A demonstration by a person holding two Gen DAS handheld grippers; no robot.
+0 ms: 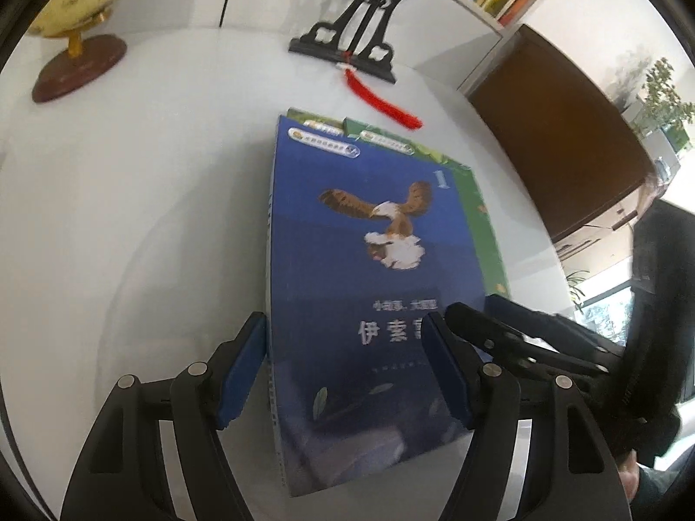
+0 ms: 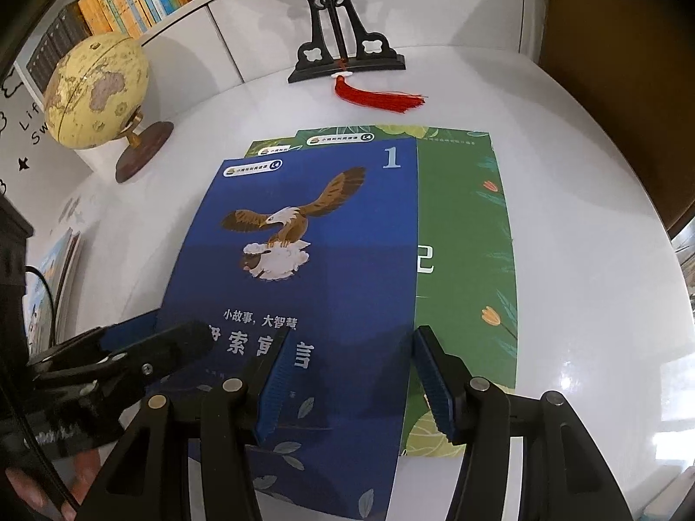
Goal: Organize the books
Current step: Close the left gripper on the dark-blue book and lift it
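Note:
A blue book with an eagle on its cover (image 1: 373,286) (image 2: 304,269) lies on top of a stack of green books (image 1: 482,225) (image 2: 464,260) on a white table. My left gripper (image 1: 343,369) is open, its fingers straddling the blue book's near left edge and cover. My right gripper (image 2: 347,377) is open over the blue book's near right edge, where it overlaps the green book. Each gripper shows at the edge of the other's view, with the left gripper in the right wrist view (image 2: 130,356) and the right gripper in the left wrist view (image 1: 521,338).
A globe on a wooden base (image 1: 78,21) (image 2: 97,95) stands far left. A black ornament stand (image 1: 347,43) (image 2: 343,43) with a red tassel (image 1: 391,104) (image 2: 382,97) stands behind the books. Bookshelves (image 2: 130,4) line the back wall. More books (image 2: 56,278) stand at the left.

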